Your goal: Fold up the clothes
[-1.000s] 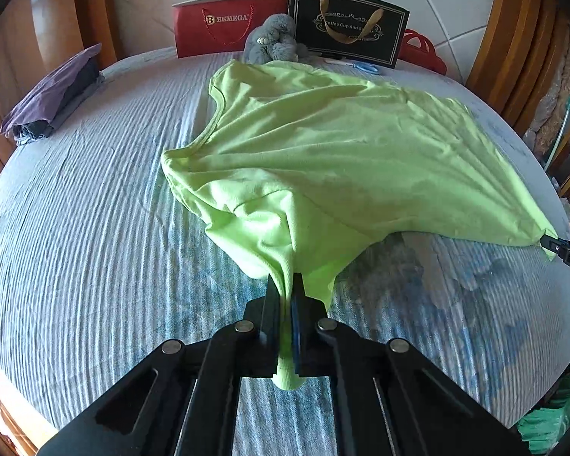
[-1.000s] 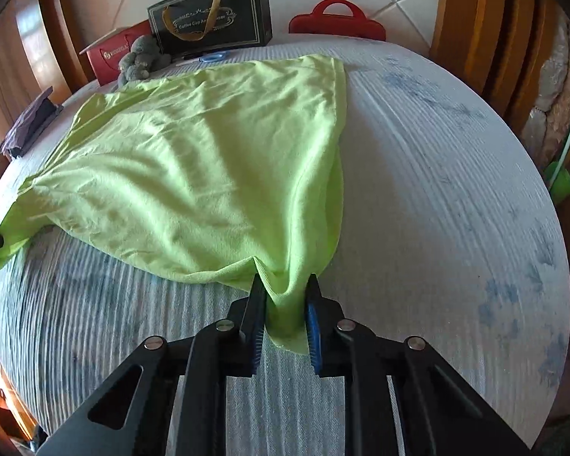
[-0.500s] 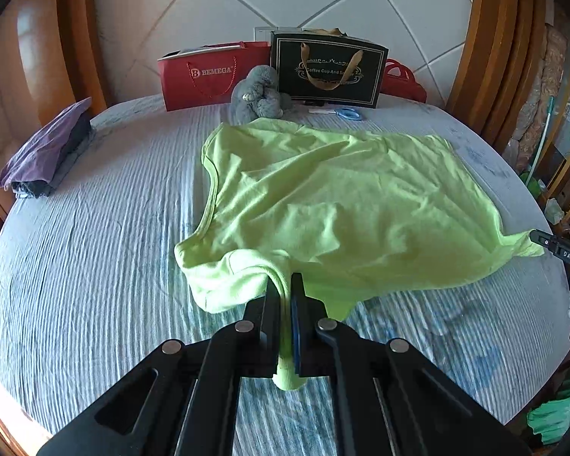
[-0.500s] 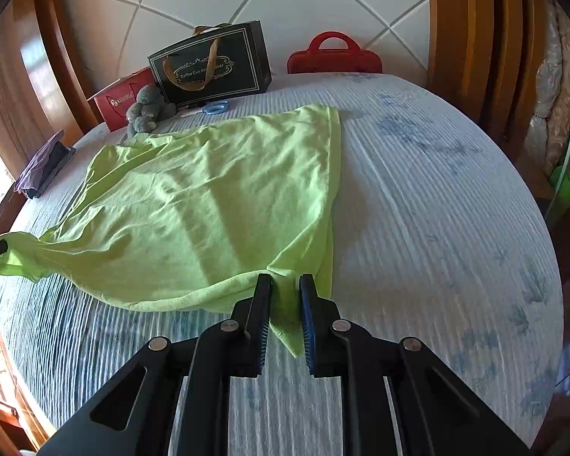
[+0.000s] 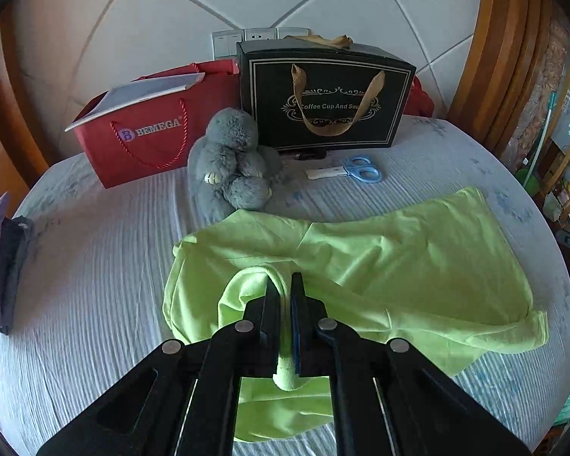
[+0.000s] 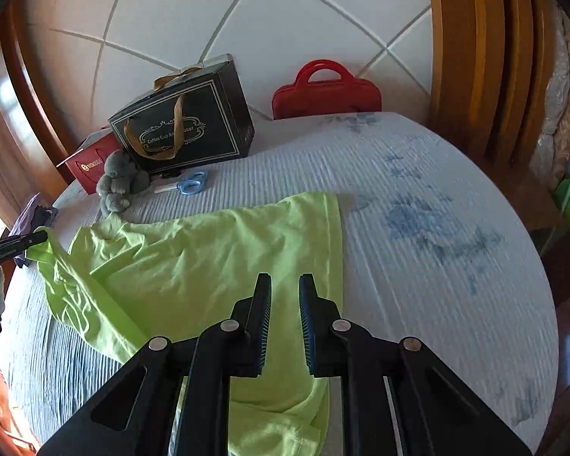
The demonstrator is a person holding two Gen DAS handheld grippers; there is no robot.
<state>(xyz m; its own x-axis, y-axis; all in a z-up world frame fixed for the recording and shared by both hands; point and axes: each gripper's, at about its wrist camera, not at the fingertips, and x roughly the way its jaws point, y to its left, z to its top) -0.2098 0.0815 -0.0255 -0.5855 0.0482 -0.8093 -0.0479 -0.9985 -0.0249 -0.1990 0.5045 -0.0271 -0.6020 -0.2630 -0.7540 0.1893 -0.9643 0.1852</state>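
A lime-green T-shirt (image 5: 399, 266) lies on the striped bed, partly doubled over on itself. My left gripper (image 5: 285, 288) is shut on a bunched edge of the shirt and holds it above the cloth. In the right wrist view the shirt (image 6: 193, 266) spreads left of and under my right gripper (image 6: 285, 285), which is open and empty above the shirt's right edge. The left gripper's tip (image 6: 22, 243) shows at the far left of that view, holding the shirt's corner up.
At the headboard stand a red bag (image 5: 148, 140), a black gift bag (image 5: 326, 102), a grey plush toy (image 5: 231, 167) and blue scissors (image 5: 353, 171). Folded dark clothes (image 5: 0, 266) lie at the left edge. A red case (image 6: 326, 91) stands at the back.
Both grippers moved forward toward the headboard, carrying the shirt's near edge over the rest. The right gripper opened and let go of the shirt. The left stays shut on it.
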